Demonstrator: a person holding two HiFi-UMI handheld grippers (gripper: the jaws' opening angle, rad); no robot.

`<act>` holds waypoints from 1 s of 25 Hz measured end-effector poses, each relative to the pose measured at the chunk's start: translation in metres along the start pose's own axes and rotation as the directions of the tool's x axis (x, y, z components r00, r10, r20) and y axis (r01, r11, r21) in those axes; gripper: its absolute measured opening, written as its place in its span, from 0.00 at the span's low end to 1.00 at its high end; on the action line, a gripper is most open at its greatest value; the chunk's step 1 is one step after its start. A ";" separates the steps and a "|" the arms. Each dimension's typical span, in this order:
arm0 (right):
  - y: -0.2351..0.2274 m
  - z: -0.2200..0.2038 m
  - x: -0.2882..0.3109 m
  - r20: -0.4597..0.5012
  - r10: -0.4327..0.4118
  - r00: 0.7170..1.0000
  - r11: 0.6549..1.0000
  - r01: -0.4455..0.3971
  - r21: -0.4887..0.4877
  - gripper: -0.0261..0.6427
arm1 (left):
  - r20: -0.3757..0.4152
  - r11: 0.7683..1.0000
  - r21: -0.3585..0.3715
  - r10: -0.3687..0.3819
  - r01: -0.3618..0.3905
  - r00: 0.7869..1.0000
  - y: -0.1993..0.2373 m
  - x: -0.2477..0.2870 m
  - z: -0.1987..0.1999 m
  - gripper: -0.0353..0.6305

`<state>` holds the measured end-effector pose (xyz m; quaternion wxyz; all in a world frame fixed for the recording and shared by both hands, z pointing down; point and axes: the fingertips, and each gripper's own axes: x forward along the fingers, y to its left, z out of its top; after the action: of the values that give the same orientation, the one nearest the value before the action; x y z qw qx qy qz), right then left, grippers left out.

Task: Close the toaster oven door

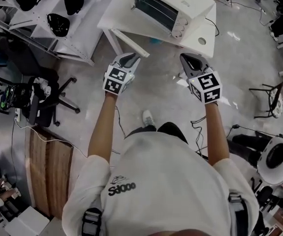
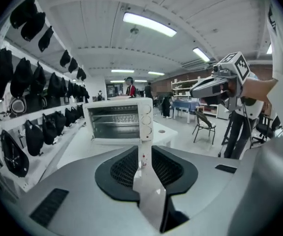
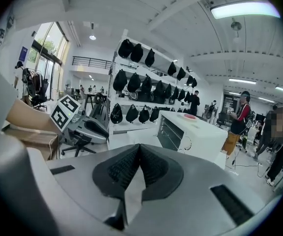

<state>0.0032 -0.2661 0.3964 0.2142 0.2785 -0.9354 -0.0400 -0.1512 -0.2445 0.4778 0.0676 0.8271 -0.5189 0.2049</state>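
The white toaster oven (image 1: 173,6) stands on a white table (image 1: 207,31), its wire racks showing through the open front. In the left gripper view the toaster oven (image 2: 121,121) faces me, with its door folded down flat in front. My left gripper (image 1: 131,59) hovers just short of the table's near corner; its jaws stand a little apart with nothing between them (image 2: 144,157). My right gripper (image 1: 188,60) floats level with it, to the right, and is shut and empty (image 3: 140,147). In the right gripper view the toaster oven (image 3: 188,132) lies ahead to the right.
Shelves (image 1: 70,21) with black bags run along the left of the table. An office chair (image 1: 43,102) stands at the left, a folding chair (image 1: 274,97) at the right. Cables (image 1: 200,127) lie on the floor. People stand in the far background (image 2: 130,88).
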 end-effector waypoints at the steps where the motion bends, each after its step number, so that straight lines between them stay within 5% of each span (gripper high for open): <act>1: -0.003 -0.002 0.008 -0.008 0.002 1.000 1.000 -0.002 0.002 0.05 | -0.017 1.000 -0.017 -0.009 0.009 1.000 0.004 0.007 -0.009 0.19; 11: -0.019 -0.052 0.074 -0.044 0.055 0.998 0.994 -0.051 0.094 0.05 | -0.153 0.988 -0.145 -0.075 0.053 0.985 0.011 0.085 -0.106 0.27; 25: -0.030 -0.127 0.149 -0.154 0.113 0.982 0.973 -0.078 0.218 0.05 | -0.301 0.989 -0.144 -0.024 -0.020 0.953 0.043 0.175 -0.191 0.27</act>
<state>-0.0403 -0.3658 0.5615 0.2618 0.2563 -0.9258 0.0932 -0.1746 -0.3469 0.7181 0.2063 0.7795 -0.5152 0.2904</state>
